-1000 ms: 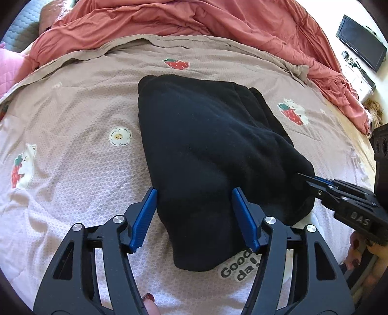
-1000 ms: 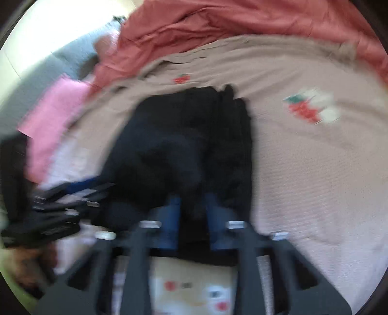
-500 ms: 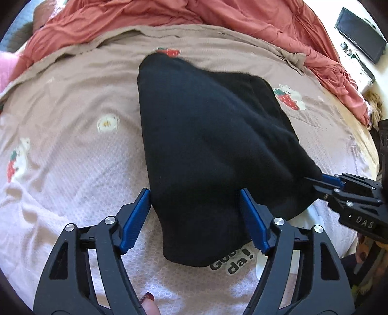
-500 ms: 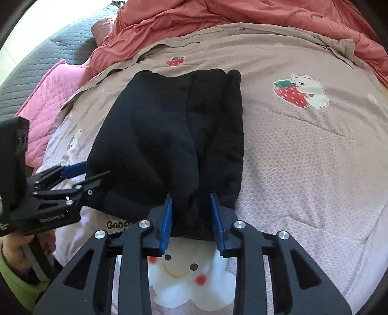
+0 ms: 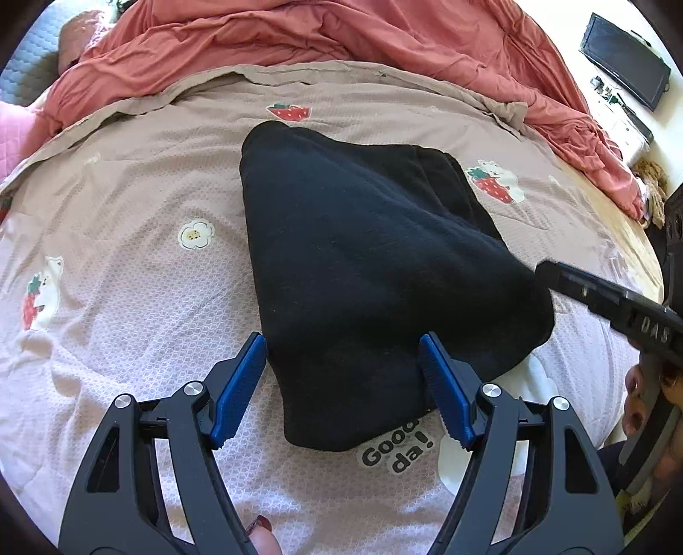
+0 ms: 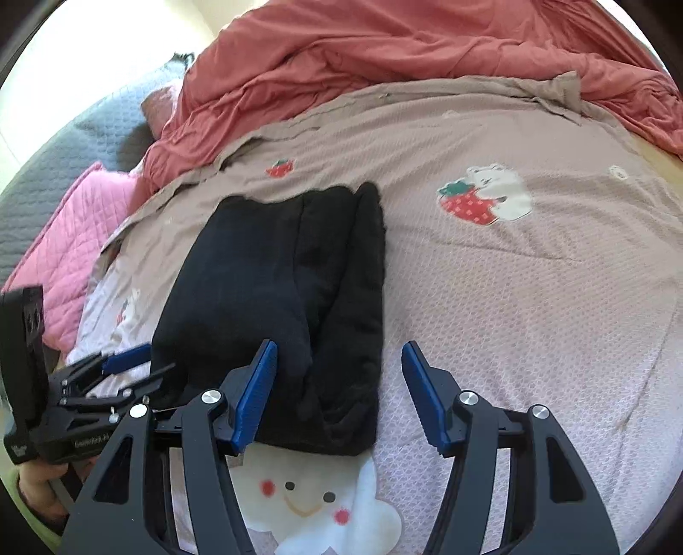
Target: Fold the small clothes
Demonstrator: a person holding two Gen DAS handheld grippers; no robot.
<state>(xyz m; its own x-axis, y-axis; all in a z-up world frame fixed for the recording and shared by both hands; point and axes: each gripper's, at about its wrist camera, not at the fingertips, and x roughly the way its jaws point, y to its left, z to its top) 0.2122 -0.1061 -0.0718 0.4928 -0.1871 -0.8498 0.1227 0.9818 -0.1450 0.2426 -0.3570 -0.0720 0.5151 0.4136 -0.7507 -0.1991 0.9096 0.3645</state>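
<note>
A folded black garment [image 5: 367, 264] lies flat on the printed bedsheet [image 5: 128, 264]. My left gripper [image 5: 341, 375] stands open over its near left corner, blue pads wide apart and pressing nothing. In the right wrist view the black garment [image 6: 281, 299] shows several stacked layers along its right side. My right gripper [image 6: 339, 384] is over the near right corner with its jaws opening; the cloth lies loose between and below the pads, not pinched. The right gripper [image 5: 606, 299] shows at the right edge of the left wrist view, and the left gripper [image 6: 124, 371] at the left of the right wrist view.
A rumpled red duvet [image 5: 324, 38] is heaped along the far side of the bed. A pink quilted pillow [image 6: 64, 239] and grey quilt [image 6: 77, 141] lie at the left. A dark screen [image 5: 623, 64] stands on furniture far right. A hand [image 6: 38, 482] holds the left gripper.
My right gripper's jaws have spread from shut on the garment's near edge to wide apart, letting the cloth go, and drew back slightly. The left jaws widened a little.
</note>
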